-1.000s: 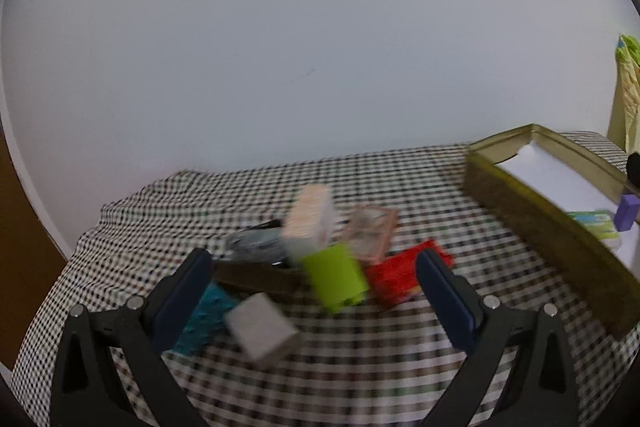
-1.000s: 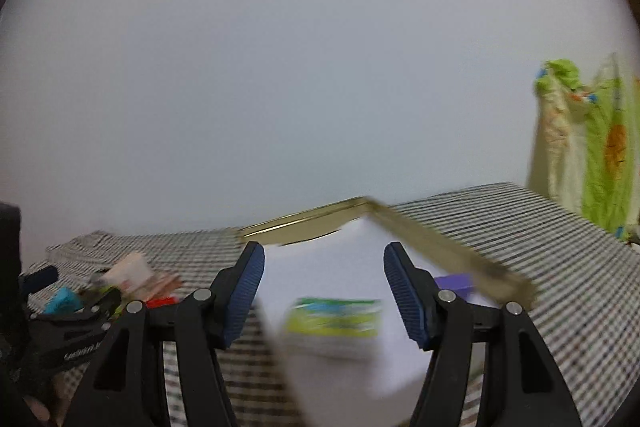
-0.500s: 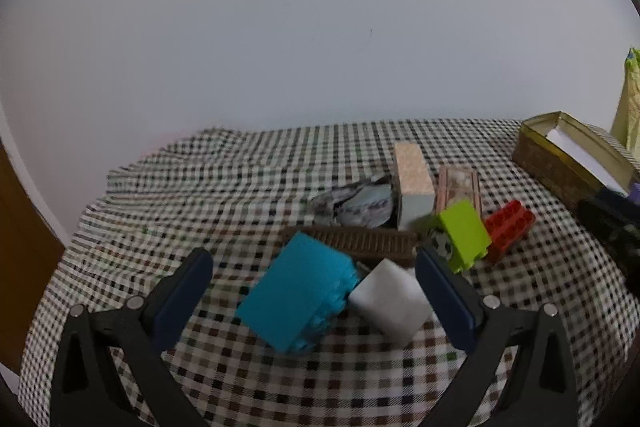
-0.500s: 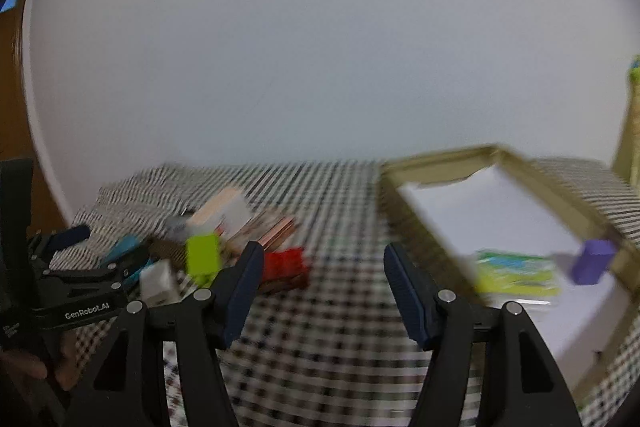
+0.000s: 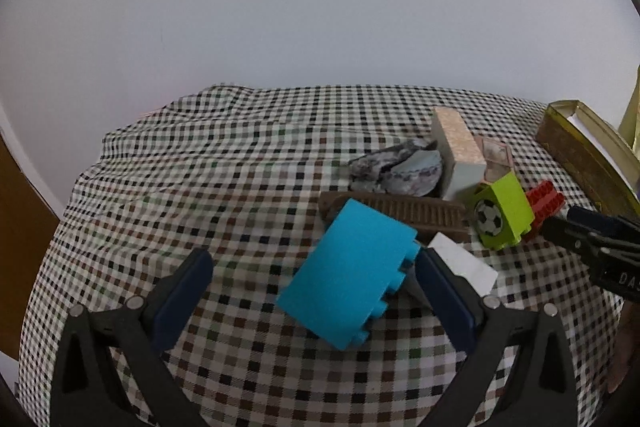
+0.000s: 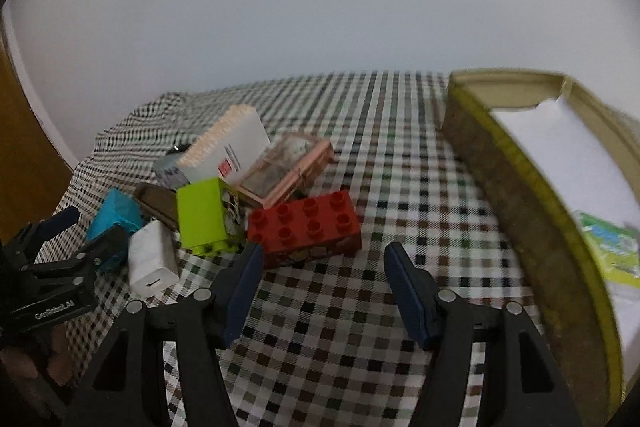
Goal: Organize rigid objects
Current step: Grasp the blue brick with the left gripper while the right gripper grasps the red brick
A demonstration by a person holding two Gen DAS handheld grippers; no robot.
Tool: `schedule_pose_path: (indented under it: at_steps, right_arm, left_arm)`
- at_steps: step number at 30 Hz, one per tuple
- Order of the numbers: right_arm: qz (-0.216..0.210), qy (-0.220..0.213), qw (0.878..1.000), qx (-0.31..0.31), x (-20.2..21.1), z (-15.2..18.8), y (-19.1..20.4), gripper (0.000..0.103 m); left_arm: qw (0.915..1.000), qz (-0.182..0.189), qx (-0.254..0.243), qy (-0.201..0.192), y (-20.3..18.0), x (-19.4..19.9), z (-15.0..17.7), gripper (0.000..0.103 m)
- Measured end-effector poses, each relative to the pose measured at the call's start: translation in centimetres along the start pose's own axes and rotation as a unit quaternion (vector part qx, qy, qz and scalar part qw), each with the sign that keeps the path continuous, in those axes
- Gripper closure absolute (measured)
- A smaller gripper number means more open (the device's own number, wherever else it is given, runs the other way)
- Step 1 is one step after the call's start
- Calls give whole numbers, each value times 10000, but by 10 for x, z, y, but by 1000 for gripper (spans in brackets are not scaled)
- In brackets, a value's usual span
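Note:
A pile of objects lies on the checked cloth. My left gripper (image 5: pixel 316 287) is open, with a cyan brick (image 5: pixel 352 273) between its fingers, apart from both pads. A white charger (image 5: pixel 464 263), a brown comb (image 5: pixel 404 213), a green block with a football (image 5: pixel 502 215) and a tall pink-topped box (image 5: pixel 458 157) lie beyond. My right gripper (image 6: pixel 322 281) is open and empty, just in front of a red brick (image 6: pixel 306 227). The green block (image 6: pixel 206 215), the white charger (image 6: pixel 152 259) and a pink case (image 6: pixel 286 169) lie left of the red brick.
An open gold-rimmed box (image 6: pixel 516 183) with a white liner stands at the right and holds a green packet (image 6: pixel 610 247). The left gripper (image 6: pixel 52 267) shows at the left of the right wrist view. A crumpled wrapper (image 5: pixel 396 167) lies behind the comb. A wall is behind.
Both grippers have swung left toward the pile. The cyan brick now sits between the left fingers. The right gripper has turned from the box to the red brick.

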State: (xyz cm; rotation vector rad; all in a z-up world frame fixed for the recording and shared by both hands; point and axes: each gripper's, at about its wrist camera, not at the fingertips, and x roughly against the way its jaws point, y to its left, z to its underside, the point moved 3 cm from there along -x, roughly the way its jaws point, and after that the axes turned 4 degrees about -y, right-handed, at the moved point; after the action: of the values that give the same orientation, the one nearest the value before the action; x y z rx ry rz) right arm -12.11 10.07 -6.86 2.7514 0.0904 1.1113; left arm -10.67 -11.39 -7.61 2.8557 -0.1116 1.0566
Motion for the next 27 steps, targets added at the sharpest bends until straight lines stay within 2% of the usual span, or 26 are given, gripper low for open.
schedule_pose_path:
  at_steps: [5,8,11,17,19,20,21,22,23,25,27]
  right_arm:
    - [6,4,10000,90,-3,-3,8,38]
    - [10,24,9998,202,-6,-4,13,38]
    - [-19,145,9995,274,-11,-2,20,38]
    - [154,156,9992,326,-27,-10,26,38]
    - [196,162,9990,358,-27,-10,27,38]
    - [200,162,9990,361,-27,-10,27,38]
    - [211,158,9990,352,-28,-11,28,41]
    - [217,135,9992,321,-27,-11,27,55]
    - [179,126,9993,299,-27,-13,26,75]
    - [-14,143,9997,201,-27,-12,22,89]
    - [-167,116,9998,-29,-25,-13,13,89]
  left_arm:
    - [9998,17,154,104,8,-4,-1,0]
    - [9995,-186,217,110,15,-2,1,1]
    - [9992,-161,341,148,21,-2,2,1]
    - [9961,51,520,713,26,-17,14,13]
    - [9962,26,590,647,34,-18,15,22]
    - [9963,-3,596,624,34,-16,14,30]
    - [9965,15,589,590,33,-17,15,43]
    - [9969,42,569,548,33,-15,14,51]
    - [9972,77,552,507,32,-13,15,61]
    - [9971,142,562,484,32,-11,17,61]
    - [9968,175,628,472,36,-10,16,61]
